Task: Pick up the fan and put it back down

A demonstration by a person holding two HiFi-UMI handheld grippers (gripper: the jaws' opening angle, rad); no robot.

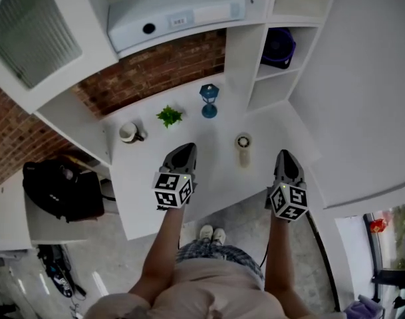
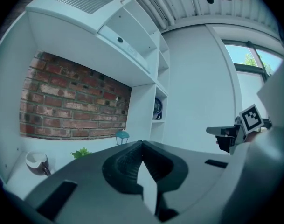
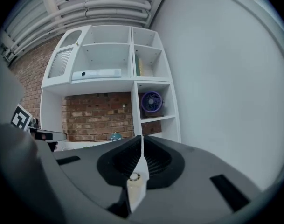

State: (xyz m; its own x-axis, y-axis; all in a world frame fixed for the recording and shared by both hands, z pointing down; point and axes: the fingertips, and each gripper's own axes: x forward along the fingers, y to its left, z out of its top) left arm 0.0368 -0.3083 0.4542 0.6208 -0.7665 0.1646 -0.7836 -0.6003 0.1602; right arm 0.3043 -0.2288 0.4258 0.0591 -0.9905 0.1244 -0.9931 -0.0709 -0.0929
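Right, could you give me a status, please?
Both shut, empty: left gripper, right gripper, above the desk. Upright in shelf cubby: purple fan. On desk between grippers: small white round-headed gadget. Nothing blocking.

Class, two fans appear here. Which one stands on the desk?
The small white fan, standing on the white desk; the purple fan sits up in a shelf compartment.

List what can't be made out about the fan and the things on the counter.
- Purple fan: in the head view, the shelf wall and the shadow in the cubby hide most of it. It is small in the right gripper view.
- White round object on the counter: too small in the head view to identify.
- Mug: its contents are too small to see in the head view.
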